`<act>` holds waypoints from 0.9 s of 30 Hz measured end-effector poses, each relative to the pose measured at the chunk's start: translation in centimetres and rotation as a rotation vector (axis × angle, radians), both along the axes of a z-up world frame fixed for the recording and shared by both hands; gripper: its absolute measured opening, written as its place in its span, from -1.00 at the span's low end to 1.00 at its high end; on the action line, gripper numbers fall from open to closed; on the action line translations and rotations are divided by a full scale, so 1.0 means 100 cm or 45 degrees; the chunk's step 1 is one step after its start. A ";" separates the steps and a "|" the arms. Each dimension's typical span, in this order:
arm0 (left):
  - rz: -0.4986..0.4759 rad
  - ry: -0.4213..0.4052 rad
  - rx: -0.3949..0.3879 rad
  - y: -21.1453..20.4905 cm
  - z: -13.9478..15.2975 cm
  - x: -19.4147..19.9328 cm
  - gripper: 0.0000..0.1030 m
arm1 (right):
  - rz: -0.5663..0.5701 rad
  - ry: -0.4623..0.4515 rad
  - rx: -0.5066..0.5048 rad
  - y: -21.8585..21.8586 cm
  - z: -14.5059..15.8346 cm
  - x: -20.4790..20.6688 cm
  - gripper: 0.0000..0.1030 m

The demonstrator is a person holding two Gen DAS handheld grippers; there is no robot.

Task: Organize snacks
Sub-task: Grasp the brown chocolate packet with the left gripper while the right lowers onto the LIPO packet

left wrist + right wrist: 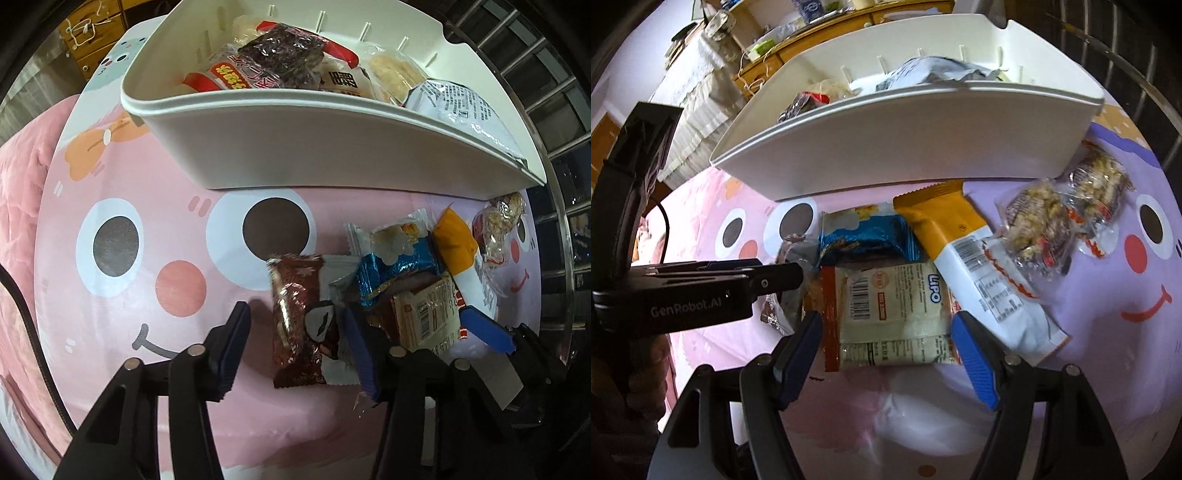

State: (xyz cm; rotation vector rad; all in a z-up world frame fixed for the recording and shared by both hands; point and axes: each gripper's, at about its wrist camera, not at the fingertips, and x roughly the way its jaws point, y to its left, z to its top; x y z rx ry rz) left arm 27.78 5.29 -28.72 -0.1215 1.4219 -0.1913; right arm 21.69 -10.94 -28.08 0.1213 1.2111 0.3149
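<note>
**A:** Where did things stand when you paused?

**B:** I had both grippers tipped down over the loose pile on the pink cartoon mat (147, 221). The white bin (295, 147) sat across the top of both views, already part-filled with packets. The pile lay just below its near wall, centre to right of frame.

**A:** And the left gripper (295, 347)?

**B:** Its jaws stood at a middling gap, astride the brown foil snack (295, 317), which lay low and centre in the left wrist view. The right-hand pad sat at the packet's right edge, maybe brushing it; the left-hand pad stood clear with bare mat between. So I had no grip yet, by my reading.

**A:** Which way did that packet run?

**B:** Its long axis ran roughly up the frame, toward the bin, so the jaws crossed its short width. That was the relation I cared about: closing would pinch it across the narrow way.

**A:** The right gripper (886, 350)?

**B:** Wide, holding nothing. The cream Lipo packet (890, 314) lay between its pads, low and centre in the right wrist view, long side across the frame, both pads near its ends but not pressing. The orange-and-white bar (967, 266) lay slantwise just right of it.

**A:** Which hand was nearer its target?

**B:** I judged the left, being closer to a pinch.
</note>
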 end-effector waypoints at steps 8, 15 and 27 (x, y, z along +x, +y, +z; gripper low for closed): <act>0.022 -0.022 0.013 -0.011 -0.004 0.000 -0.23 | 0.056 -0.018 -0.096 0.010 -0.005 0.005 0.33; 0.023 -0.028 0.000 -0.015 -0.003 -0.001 -0.33 | 0.130 -0.035 -0.179 0.018 -0.007 0.004 0.31; 0.024 -0.003 -0.090 0.017 0.001 -0.009 -0.45 | 0.102 0.032 -0.244 0.025 -0.004 0.010 -0.50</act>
